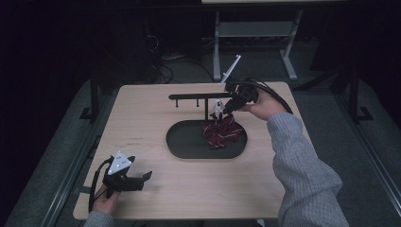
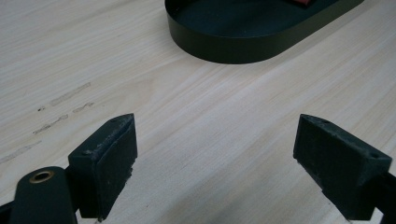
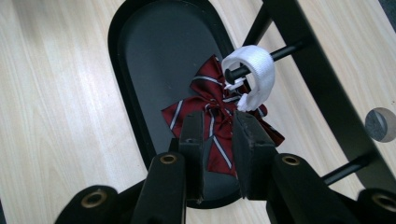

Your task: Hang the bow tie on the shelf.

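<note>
A dark red bow tie point(image 3: 210, 107) with pale stripes hangs by its white strap point(image 3: 254, 74) from a peg point(image 3: 285, 51) of the black rack point(image 1: 198, 96). Its lower part dangles over the black oval tray point(image 1: 184, 142). My right gripper point(image 3: 218, 121) is right at the bow tie point(image 1: 221, 131), reaching in from the far right side point(image 1: 224, 111). Its jaws stand a little apart with the bow's lower tail between them, and the pads do not seem to press on it. My left gripper point(image 1: 147, 176) rests near the table's front left, wide open point(image 2: 217, 140) over bare wood.
The rack's bar runs across the table behind the tray point(image 2: 224, 46), with more pegs along it. A small grey disc point(image 3: 379, 123) lies on the wood past the rack. A white desk frame point(image 1: 255, 28) stands on the floor beyond the table's far edge.
</note>
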`<state>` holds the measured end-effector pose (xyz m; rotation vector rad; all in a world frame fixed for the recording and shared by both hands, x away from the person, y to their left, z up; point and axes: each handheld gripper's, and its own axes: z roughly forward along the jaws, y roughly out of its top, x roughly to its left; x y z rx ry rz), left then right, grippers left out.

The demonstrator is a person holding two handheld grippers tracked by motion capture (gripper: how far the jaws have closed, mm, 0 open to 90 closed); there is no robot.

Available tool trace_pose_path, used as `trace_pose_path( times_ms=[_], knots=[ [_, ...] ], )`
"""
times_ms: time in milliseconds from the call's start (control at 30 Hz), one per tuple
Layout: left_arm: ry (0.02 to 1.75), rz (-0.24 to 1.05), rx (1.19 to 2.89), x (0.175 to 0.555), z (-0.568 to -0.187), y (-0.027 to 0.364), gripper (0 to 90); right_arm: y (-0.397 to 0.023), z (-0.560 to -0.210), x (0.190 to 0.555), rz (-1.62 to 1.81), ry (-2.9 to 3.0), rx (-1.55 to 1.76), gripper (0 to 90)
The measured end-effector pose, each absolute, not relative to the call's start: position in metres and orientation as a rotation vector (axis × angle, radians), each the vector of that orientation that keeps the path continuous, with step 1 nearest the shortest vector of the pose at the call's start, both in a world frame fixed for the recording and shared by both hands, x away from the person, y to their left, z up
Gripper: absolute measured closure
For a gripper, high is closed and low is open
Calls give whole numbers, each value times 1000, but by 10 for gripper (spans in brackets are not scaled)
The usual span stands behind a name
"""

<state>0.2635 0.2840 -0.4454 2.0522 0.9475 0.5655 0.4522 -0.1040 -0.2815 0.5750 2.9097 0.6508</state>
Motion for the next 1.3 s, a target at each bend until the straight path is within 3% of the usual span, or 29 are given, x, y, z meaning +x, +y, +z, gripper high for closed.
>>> trace_pose_path(
  times_ms=[1300],
  knots=[
    [945,561,2074,263,-445,285,133,-126,-298,413,738,2890,562,620]
  ],
)
